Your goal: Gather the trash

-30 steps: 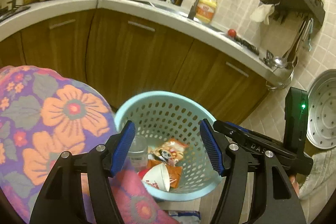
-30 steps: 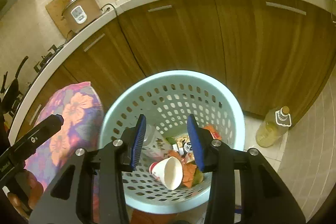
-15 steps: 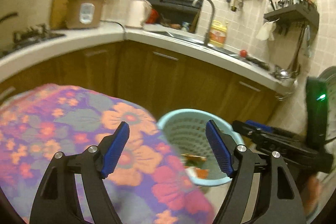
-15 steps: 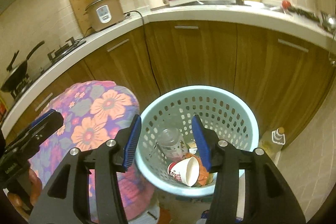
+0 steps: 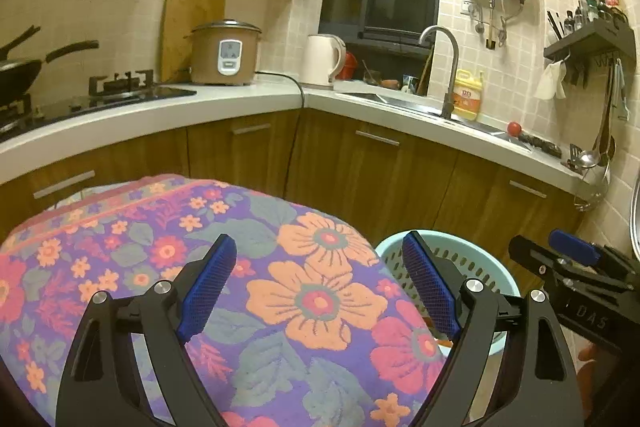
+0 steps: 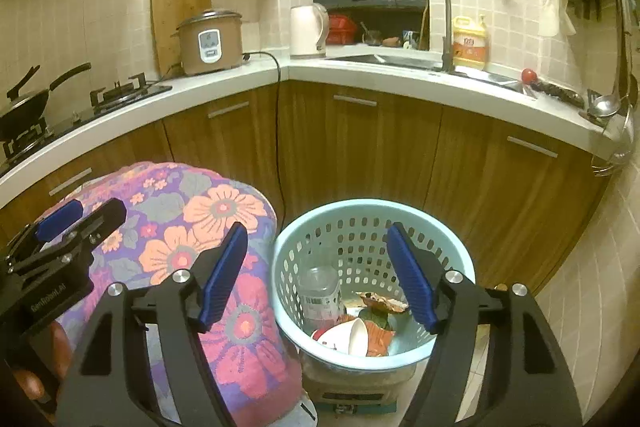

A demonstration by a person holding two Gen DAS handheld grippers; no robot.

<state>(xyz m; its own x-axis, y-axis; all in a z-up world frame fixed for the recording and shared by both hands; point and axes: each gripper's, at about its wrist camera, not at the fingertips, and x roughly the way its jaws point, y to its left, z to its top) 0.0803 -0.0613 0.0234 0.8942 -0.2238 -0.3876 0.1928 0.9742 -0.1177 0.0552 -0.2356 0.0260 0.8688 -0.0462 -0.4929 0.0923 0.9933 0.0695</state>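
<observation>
A light blue perforated basket point(image 6: 452, 267) stands on the floor by the cabinets; its rim also shows in the left wrist view point(image 5: 384, 247). Inside lie a clear plastic bottle point(image 6: 320, 291), a white paper cup point(image 6: 352, 337) and crumpled snack wrappers point(image 6: 380, 307). My right gripper point(image 6: 316, 277) is open and empty, raised above and in front of the basket. My left gripper point(image 5: 320, 285) is open and empty above the flowered cloth point(image 5: 280, 287). Each gripper shows at the edge of the other's view.
The flowered cloth point(image 6: 208, 259) covers a rounded surface left of the basket. Wooden cabinets point(image 6: 360, 147) under a white counter point(image 6: 400, 79) curve behind. On the counter stand a rice cooker point(image 6: 210, 43), a kettle point(image 6: 308, 31) and a yellow bottle point(image 6: 470, 45). Tiled floor lies at right.
Both grippers have pulled up and back from the basket. The right gripper's jaws have widened. The left view has swung left from over the basket to over the flowered cloth.
</observation>
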